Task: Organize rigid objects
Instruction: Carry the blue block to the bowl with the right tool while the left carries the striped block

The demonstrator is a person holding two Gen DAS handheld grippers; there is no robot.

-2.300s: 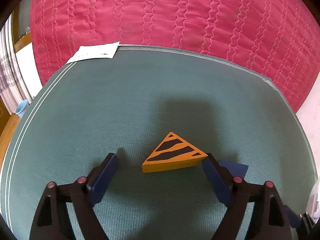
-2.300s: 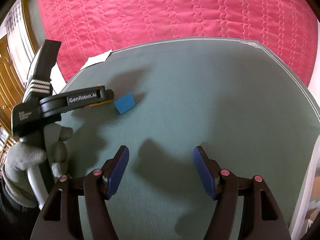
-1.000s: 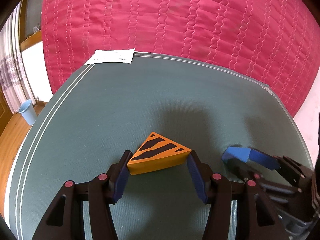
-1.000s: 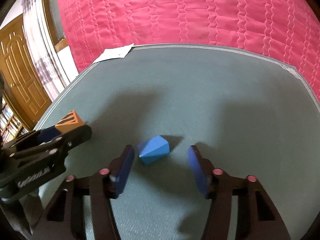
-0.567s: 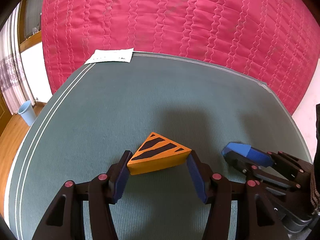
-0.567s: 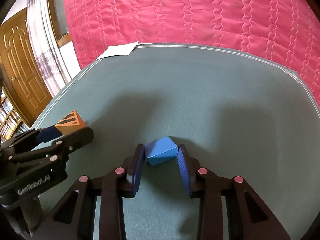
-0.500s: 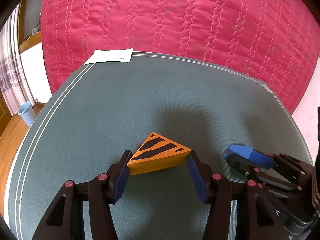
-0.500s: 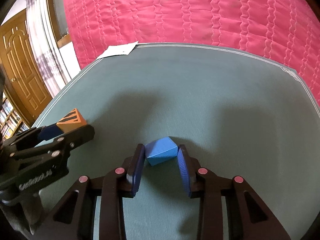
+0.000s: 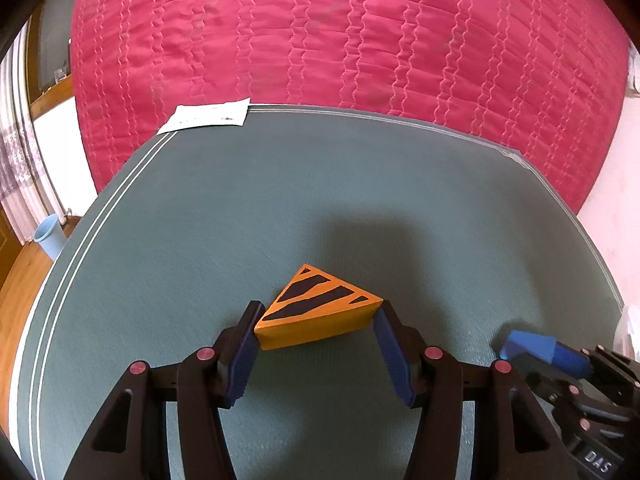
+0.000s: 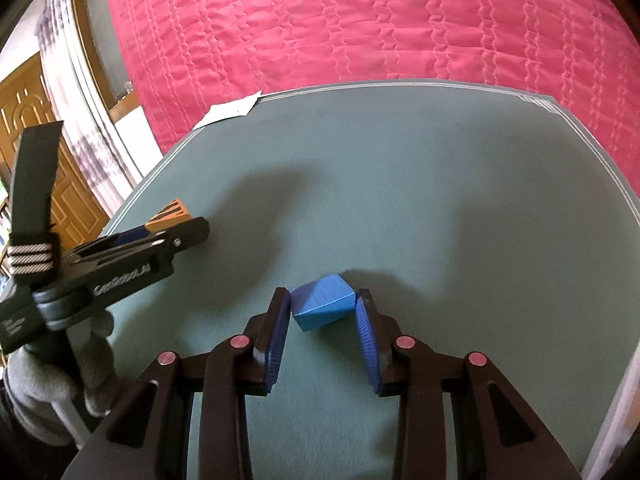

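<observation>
Right gripper [image 10: 322, 312] jaws newly clamped on blue block [image 10: 323, 302], left gripper [image 9: 318, 322] jaws gripping striped orange wedge [image 9: 318, 312]

The right tongs [image 10: 322, 314] reach in from the bottom edge, their blue pads [image 10: 278, 334] pressed against either side of a small blue block [image 10: 323, 307], which sits tilted between them over the green desk [image 10: 400, 184]. At the left edge a grey-gloved hand [image 10: 48, 392] holds the left tongs [image 10: 160, 226], closed on an orange block with black stripes [image 10: 168, 213], of which only a corner shows. A white paper [image 10: 232, 110] lies at the desk's far left corner. Beyond the desk spreads a quilted pink bedspread [image 10: 360, 20], and a wooden door [image 10: 28, 120] stands at far left.
</observation>
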